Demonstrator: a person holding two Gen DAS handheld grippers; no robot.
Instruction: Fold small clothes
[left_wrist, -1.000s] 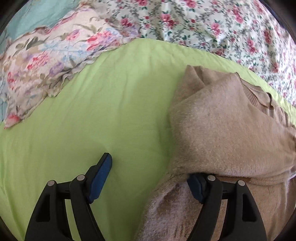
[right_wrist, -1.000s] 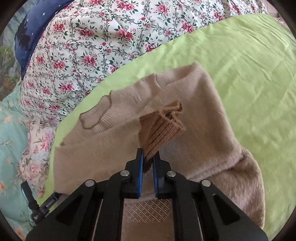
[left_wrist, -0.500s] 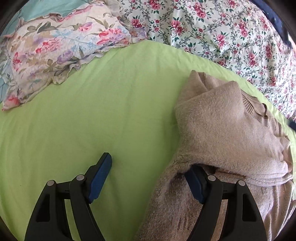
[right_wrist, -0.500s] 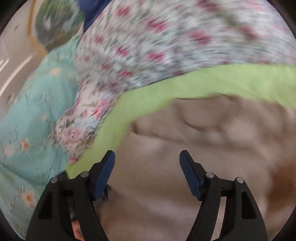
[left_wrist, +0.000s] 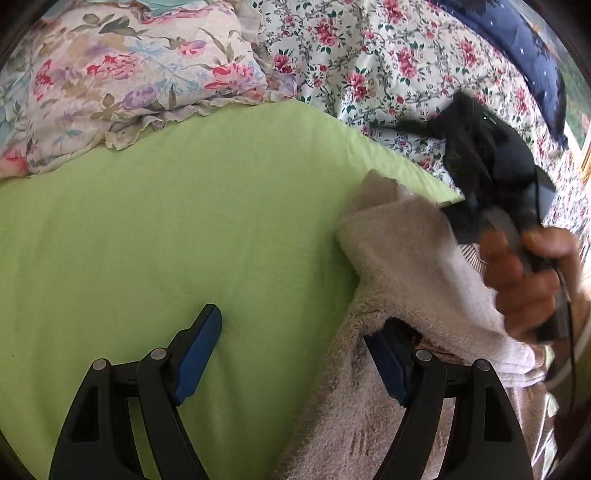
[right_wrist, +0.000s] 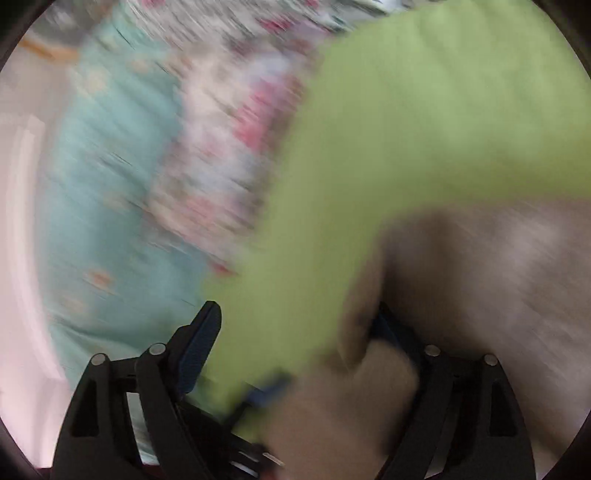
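The beige sweater lies on the green sheet of the bed, toward the right side of the left wrist view, with an upper layer folded over a lower one. The left claw stands spread wide and pinches nothing: its left finger rests over bare sheet, while its right finger sits at the sweater's edge, its blue pad partly tucked under the overhanging fold. Only this view shows the right claw's body, a black, motion-blurred unit held in the person's right hand above the sweater's far right part; its fingers are not visible here. The right wrist view is heavily smeared by motion; it shows the right claw spread apart, the sweater as a brownish mass at lower right against the claw's right finger, and the sheet as a green band above. A blurred tan shape between the fingers cannot be identified, nor can contact with the fabric be confirmed. Beyond the sheet, the left view shows a floral pillow at upper left, a rose-print cover along the top, and a dark blue fabric at upper right, cut off by the lens rim. The sweater's lower right portion runs out of frame.
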